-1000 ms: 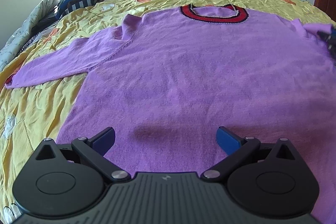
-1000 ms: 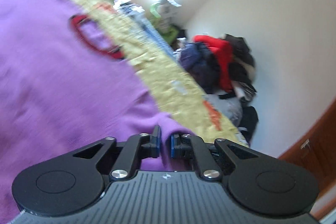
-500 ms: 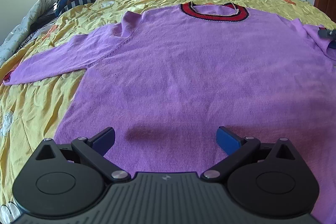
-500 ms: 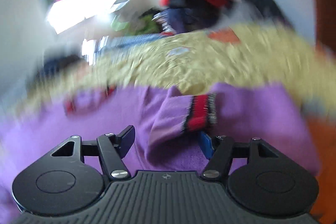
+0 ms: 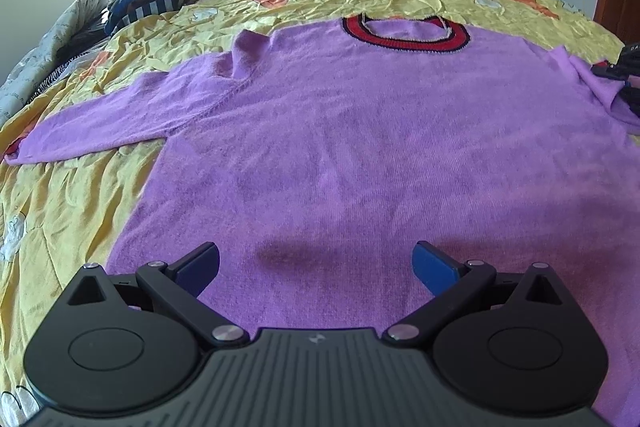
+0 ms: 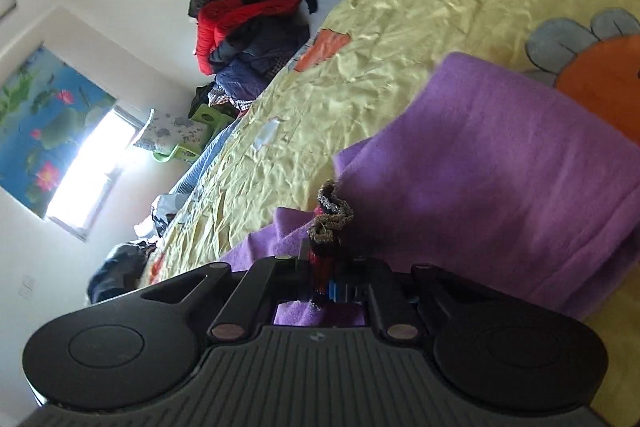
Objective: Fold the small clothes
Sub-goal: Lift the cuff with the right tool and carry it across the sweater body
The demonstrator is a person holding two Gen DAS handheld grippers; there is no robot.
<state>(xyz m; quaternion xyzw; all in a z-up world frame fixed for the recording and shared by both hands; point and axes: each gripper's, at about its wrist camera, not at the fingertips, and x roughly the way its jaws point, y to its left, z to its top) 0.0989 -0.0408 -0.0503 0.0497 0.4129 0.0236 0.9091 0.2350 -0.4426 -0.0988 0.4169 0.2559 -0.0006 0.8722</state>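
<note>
Now the purple sweater (image 5: 360, 147) lies flat on the yellow bedspread (image 5: 72, 195), filling mid-frame. Right claw (image 6: 326, 267), open half a second ago, has clamped the sleeve's red cuff (image 6: 332, 215). Left claw (image 5: 316, 263) unchanged: wide open, empty, lower frame.

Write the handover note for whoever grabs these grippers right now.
Left gripper: open, empty, hovering over the hem of the purple sweater.
Right gripper: shut on the sweater's right sleeve cuff, sleeve bunched beside it.
Sweater lies flat on the yellow bedspread, left sleeve stretched out.
Done: right cuff gripped. Left: fold both sleeves in, then the body.
</note>
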